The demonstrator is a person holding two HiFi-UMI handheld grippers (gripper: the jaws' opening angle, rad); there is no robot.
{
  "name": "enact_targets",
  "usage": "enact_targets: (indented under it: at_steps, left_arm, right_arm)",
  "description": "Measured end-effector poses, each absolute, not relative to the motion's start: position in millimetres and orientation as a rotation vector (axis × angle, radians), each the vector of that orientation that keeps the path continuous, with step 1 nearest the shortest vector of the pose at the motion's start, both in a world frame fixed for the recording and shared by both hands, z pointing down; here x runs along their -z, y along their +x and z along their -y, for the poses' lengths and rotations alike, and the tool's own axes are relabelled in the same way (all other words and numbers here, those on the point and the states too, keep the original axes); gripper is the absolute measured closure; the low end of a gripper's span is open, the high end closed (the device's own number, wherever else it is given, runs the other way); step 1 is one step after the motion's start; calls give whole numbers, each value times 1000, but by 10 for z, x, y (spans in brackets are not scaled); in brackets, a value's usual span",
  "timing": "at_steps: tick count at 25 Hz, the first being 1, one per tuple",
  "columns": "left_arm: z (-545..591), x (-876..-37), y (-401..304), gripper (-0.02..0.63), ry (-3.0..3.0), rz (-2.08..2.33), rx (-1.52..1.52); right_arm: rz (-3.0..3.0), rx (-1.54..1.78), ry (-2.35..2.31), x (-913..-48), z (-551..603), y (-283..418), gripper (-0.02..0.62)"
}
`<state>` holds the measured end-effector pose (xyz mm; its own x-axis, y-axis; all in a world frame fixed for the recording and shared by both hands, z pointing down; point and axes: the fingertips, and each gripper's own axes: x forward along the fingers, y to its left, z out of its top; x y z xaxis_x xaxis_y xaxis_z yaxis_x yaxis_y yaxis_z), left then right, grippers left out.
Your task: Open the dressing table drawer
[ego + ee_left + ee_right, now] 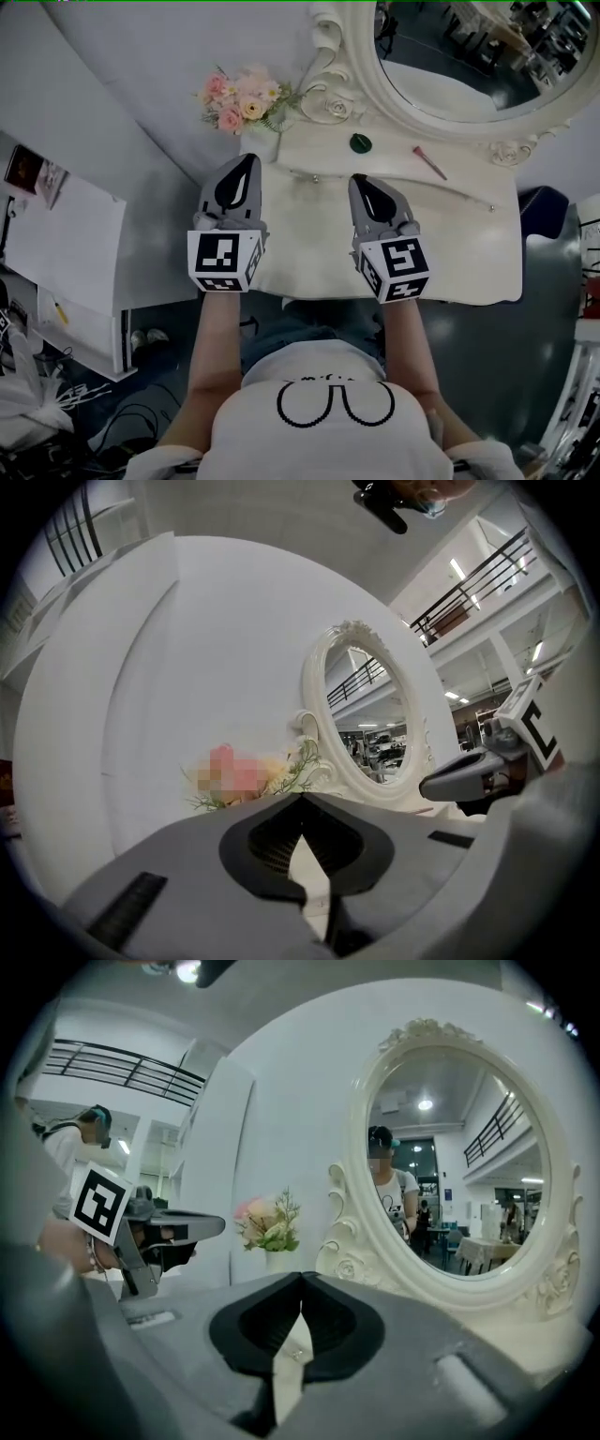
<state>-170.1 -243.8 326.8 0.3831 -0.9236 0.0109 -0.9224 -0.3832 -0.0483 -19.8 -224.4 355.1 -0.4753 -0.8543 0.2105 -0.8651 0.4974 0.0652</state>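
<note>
judging from how things lie, this is the approach step: the drawer (403, 192) is shut, a narrow front in the raised back part of the table (469, 272) just under the mirror (450, 56), and nothing touches it yet. both grippers hover over the tabletop, pointing toward that front.

the left gripper (246, 164) has its fingers pressed together and holds nothing; it sits near the flowers (242, 98), off the drawer's left end. the right gripper (361, 185) is likewise pinched closed and empty, its tip near the left knob (315, 178) but apart from it. in the right gripper view that small knob (294, 1354) shows through the slit below the meeting tips, so this gripper looks to be the one lined up. a second knob sits at the far right end of the front.

the next move calls for spreading the right gripper's fingers, easing them around the knob, pinching it firmly, then pulling straight back toward the person. the knob is tiny, so a skewed grip may slip off.
</note>
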Motion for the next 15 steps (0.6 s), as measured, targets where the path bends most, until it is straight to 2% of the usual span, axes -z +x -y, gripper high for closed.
enact_targets:
  at_steps: [3,5,7,8,15]
  left_arm:
    - [2523,-3342,-1709,607,-2621,-1696,59]
    - [2568,-3380,-1700,607,-2641,-1683,60]
    - [2604,-3416,-1701,607,-2653,-1681,59]
    - [2620,-3437,-1705,607,-2657,-1683,60]
    - [2724,-3653,-1777,607,-2674,-1729,79]
  right_arm:
    - [2498,-118,1479,-3648,2318,-250,580]
    - [2490,-152,1469,-3715,2361,-270,511]
    - [2497,-197,1471,-3780,2402,-286,414]
    - [2503,-225,1467,-3822,2417,-299,392]
    - [2443,-386,1423,-4351,2499,-458,402]
